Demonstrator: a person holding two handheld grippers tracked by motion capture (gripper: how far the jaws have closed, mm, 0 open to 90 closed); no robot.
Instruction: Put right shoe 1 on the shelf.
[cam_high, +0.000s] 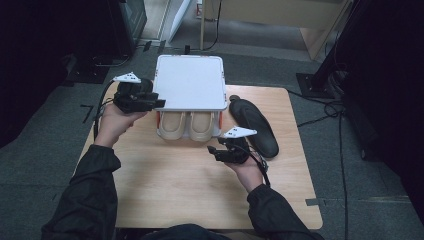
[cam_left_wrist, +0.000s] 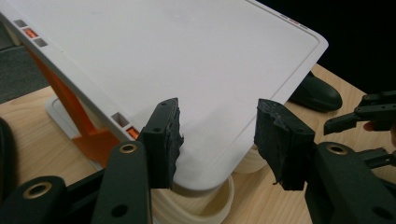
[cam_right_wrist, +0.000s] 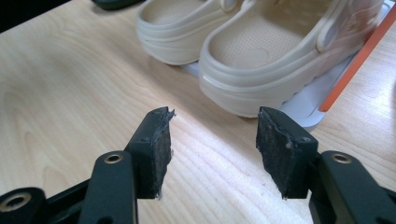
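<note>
A white flat-topped stand with orange side supports sits at the table's far middle. Under it, on the stand's white base, rests a pair of beige clogs, heels toward me. My left gripper is at the top panel's front left corner. Its jaws stand open on either side of that corner, and the pads do not press on the white panel. My right gripper hovers open over bare wood just in front of the clogs, with nothing between its jaws.
A black shoe-shaped piece lies on the wooden table to the right of the stand, close beside my right hand. Grey carpet, cables and dark equipment surround the table. The near half of the tabletop is bare wood.
</note>
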